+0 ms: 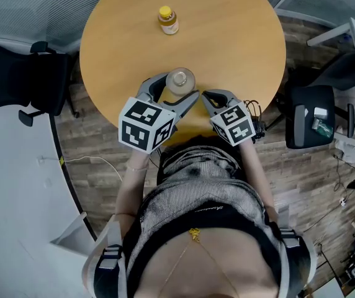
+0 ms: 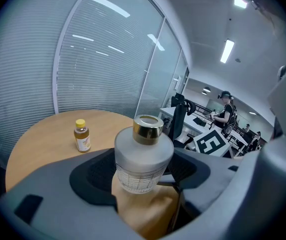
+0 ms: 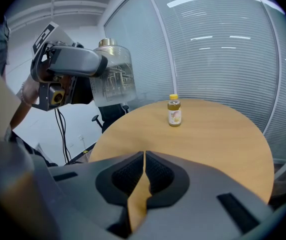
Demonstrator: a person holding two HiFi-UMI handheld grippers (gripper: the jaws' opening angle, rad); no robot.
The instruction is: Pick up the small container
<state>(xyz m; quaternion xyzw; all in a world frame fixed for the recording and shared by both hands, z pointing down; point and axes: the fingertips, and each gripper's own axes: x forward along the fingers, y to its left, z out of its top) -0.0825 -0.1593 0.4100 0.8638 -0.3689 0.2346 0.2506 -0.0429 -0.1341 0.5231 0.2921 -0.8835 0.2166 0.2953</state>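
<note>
Head view first: the left gripper (image 1: pixel 176 94) has its fingers clamped on the small container (image 1: pixel 180 79), a frosted jar with a gold top. It sits over the near edge of the round wooden table (image 1: pixel 239 42). The right gripper (image 1: pixel 210 97) is just beside it, fingers pressed together with nothing in them. Way over on the far side of the table there's a little bottle (image 1: pixel 168 20) with a yellow cap, well apart from everything else. A black office chair (image 1: pixel 22 79) is off to the left.

Left gripper view: the small container (image 2: pixel 143 156) is squeezed between the two dark pads, standing upright with the gold top up. The little bottle (image 2: pixel 82 136) stands on the table (image 2: pixel 38 144) behind it.

Right gripper view: the fingers are fully together, just a thin seam between the pads, holding nothing. Up at the left you can see the left gripper (image 3: pixel 75 61) holding the small container (image 3: pixel 112 79) in the air, clear of the tabletop. The little bottle (image 3: pixel 173 111) stands upright on the table (image 3: pixel 218 139) further out.
</note>
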